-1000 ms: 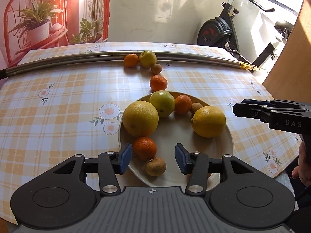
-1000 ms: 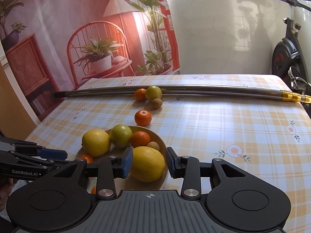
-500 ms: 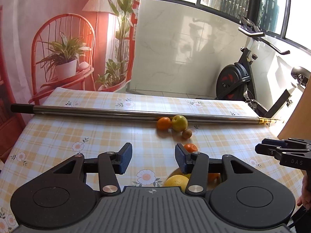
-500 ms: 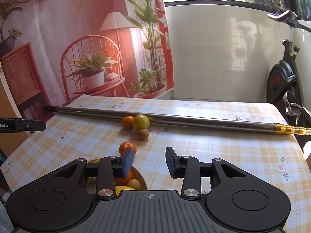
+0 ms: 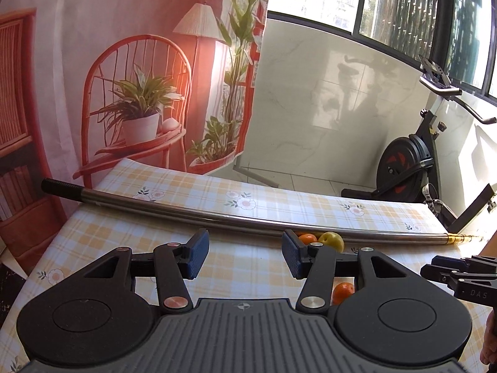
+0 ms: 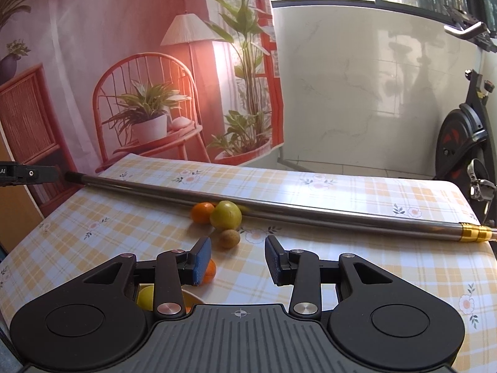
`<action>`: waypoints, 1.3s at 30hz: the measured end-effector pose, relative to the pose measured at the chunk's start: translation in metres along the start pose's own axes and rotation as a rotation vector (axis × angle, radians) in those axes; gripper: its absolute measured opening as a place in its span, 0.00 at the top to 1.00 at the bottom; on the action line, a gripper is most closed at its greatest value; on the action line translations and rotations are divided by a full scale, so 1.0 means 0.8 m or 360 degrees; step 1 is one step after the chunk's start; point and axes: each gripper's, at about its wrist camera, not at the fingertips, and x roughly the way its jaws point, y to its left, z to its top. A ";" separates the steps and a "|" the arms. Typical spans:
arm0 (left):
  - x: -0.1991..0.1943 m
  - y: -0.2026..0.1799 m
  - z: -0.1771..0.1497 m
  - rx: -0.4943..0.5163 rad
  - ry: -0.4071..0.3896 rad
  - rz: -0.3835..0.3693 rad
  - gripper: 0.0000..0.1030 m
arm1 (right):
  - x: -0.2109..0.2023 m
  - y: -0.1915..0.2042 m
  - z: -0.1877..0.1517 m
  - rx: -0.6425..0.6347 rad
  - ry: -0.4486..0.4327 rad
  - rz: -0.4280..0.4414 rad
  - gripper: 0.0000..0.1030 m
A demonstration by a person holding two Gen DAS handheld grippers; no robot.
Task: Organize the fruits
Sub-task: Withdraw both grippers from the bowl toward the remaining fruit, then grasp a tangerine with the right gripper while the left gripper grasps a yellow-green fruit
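A table covered in a yellow-and-white plaid cloth with small flower prints fills the lower part of both views. A long metal pole with a gold-coloured tip lies across it. Against the pole's near side sit an orange and a green-yellow fruit, touching each other; a small brown fruit lies just in front of them, and another orange sits nearer (partly hidden by a finger). A plate's rim with a yellow fruit peeks out at bottom left.

The left gripper and right gripper both have their fingers spread apart, holding nothing. Behind stand a printed backdrop, a white tiled wall and an exercise bike.
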 end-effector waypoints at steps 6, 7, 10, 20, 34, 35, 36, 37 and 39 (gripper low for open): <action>0.014 0.001 0.000 0.0000 0.0022 0.0011 0.47 | 0.023 0.001 -0.002 -0.0017 0.0032 0.0001 0.65; 0.016 0.001 0.000 0.0006 0.0017 0.0014 0.47 | 0.028 0.001 -0.002 -0.0015 0.0033 -0.0007 0.65; 0.022 0.000 0.002 0.0019 -0.0013 0.0027 0.47 | 0.039 0.000 0.000 -0.0005 0.0033 -0.0034 0.65; 0.038 -0.003 0.003 0.0005 -0.0038 0.0037 0.43 | 0.073 0.006 0.006 0.0049 0.0118 -0.0038 0.65; 0.054 0.005 -0.002 -0.0013 0.0008 0.0065 0.42 | 0.135 0.040 0.004 -0.0032 0.0384 0.0120 0.65; 0.056 0.005 -0.002 -0.0015 0.0015 0.0064 0.42 | 0.139 0.042 0.004 -0.0031 0.0404 0.0123 0.65; 0.056 0.005 -0.002 -0.0014 0.0020 0.0061 0.42 | 0.142 0.043 0.003 -0.0023 0.0419 0.0126 0.65; 0.058 0.005 -0.002 -0.0012 0.0025 0.0060 0.42 | 0.145 0.042 0.003 -0.0014 0.0430 0.0130 0.65; 0.061 0.005 -0.002 -0.0006 0.0031 0.0062 0.42 | 0.150 0.042 0.002 0.0001 0.0446 0.0138 0.65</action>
